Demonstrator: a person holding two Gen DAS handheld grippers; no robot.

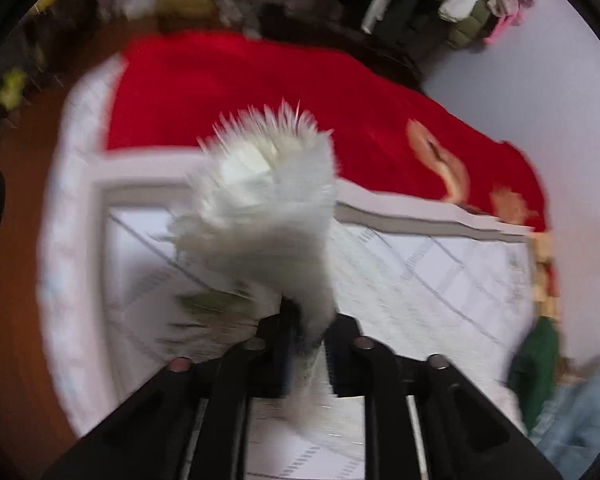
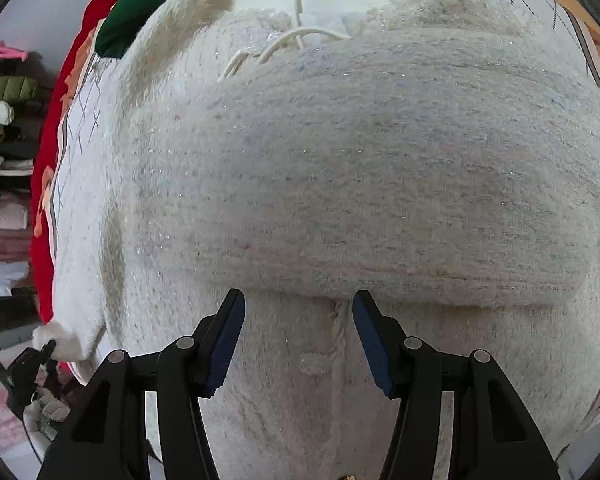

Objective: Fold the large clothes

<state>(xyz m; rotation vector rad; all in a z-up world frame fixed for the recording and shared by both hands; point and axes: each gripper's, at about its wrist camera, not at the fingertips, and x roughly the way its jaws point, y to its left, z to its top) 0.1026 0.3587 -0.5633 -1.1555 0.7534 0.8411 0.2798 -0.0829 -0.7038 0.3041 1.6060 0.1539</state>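
A large fuzzy white knit sweater [image 2: 340, 168] lies spread on the bed and fills the right wrist view, with a folded edge across it just ahead of my fingers. My right gripper [image 2: 299, 320] is open and empty, hovering just over the sweater. My left gripper [image 1: 306, 336] is shut on a fuzzy white corner of the sweater [image 1: 260, 196], which sticks up blurred in front of the camera. That left gripper also shows at the lower left of the right wrist view [image 2: 46, 350], pinching the sweater's corner.
The bed has a white quilted cover [image 1: 420, 280] and a red blanket [image 1: 240, 88] with a pattern. A green garment [image 2: 148, 4] lies at the sweater's far end. Stacked clothes [image 1: 440, 4] stand against the wall. Wooden floor [image 1: 16, 280] lies at the left.
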